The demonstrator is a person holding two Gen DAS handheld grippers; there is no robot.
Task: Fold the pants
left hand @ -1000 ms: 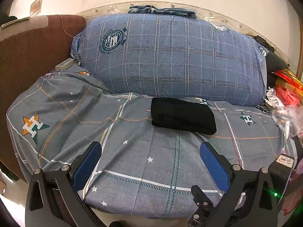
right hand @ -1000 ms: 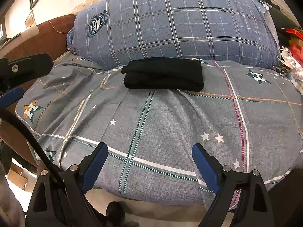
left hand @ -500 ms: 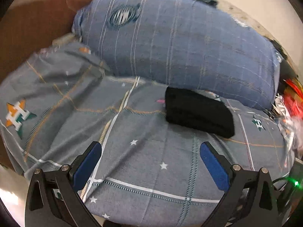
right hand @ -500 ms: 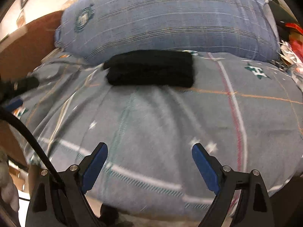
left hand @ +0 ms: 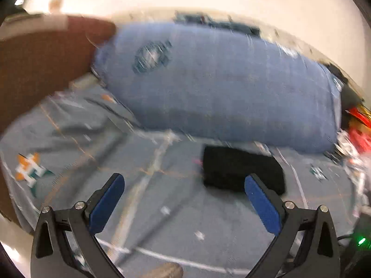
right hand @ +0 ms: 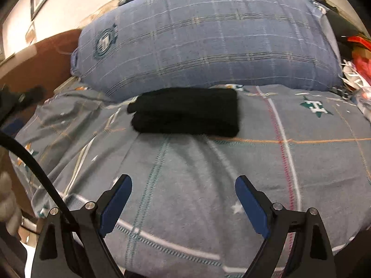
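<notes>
Black pants (right hand: pixel 185 112) lie folded into a compact rectangle on the grey patterned bedsheet (right hand: pixel 208 173), just in front of a big blue plaid pillow (right hand: pixel 208 37). In the blurred left wrist view the same folded pants (left hand: pixel 238 169) sit to the right of centre. My left gripper (left hand: pixel 184 205) is open over the sheet, with nothing between its blue pads, its right finger (left hand: pixel 260 205) overlapping the pants' near edge in the picture. My right gripper (right hand: pixel 183 205) is open too, well short of the pants.
A brown headboard (left hand: pixel 39 69) stands at the left of the bed. Red and white clutter (right hand: pixel 358 69) lies at the right edge beside the pillow. Clothing (left hand: pixel 218 23) lies behind the pillow top. A black cable (right hand: pixel 34 169) crosses the right wrist view's left side.
Both views have shifted and blurred with motion. The left gripper swung left and tilted, so the pants slid rightward in its view. The right gripper moved closer to the pants. Both stay open.
</notes>
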